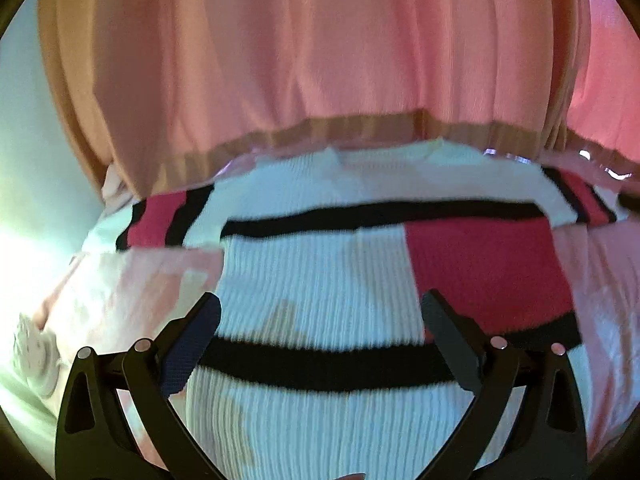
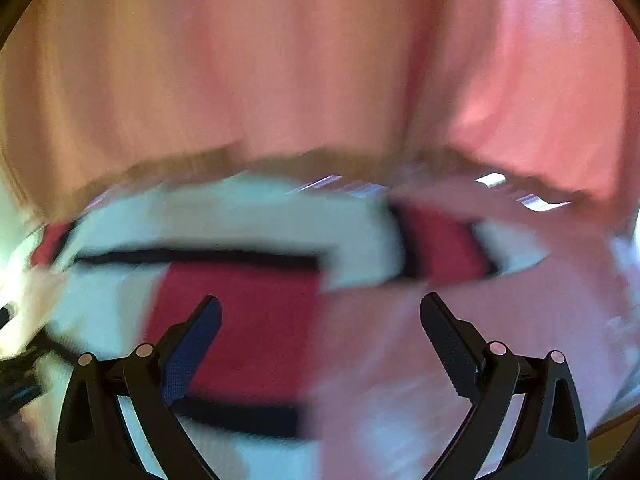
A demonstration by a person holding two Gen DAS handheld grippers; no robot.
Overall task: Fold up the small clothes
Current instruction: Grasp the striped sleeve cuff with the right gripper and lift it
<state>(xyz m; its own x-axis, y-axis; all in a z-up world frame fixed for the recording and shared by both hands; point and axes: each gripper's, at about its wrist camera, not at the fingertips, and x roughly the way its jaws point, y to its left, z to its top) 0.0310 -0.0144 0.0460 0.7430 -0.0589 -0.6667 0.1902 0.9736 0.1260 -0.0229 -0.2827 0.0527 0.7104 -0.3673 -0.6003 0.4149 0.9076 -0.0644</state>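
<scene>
A small white ribbed knit top (image 1: 316,280) with black stripes and a red block lies flat on a pink cloth surface (image 1: 132,280). Its short sleeves (image 1: 160,220) with red and black bands spread to both sides. My left gripper (image 1: 320,320) is open and empty, hovering over the top's lower middle. In the blurred right wrist view the same top (image 2: 240,312) lies left of centre, its right sleeve (image 2: 440,248) stretched out. My right gripper (image 2: 320,320) is open and empty above the top's right edge.
A pink curtain (image 1: 320,60) with a brown hem hangs right behind the surface. A white patterned object (image 1: 36,356) sits at the left edge. The left gripper's dark parts (image 2: 16,360) show at the far left of the right wrist view.
</scene>
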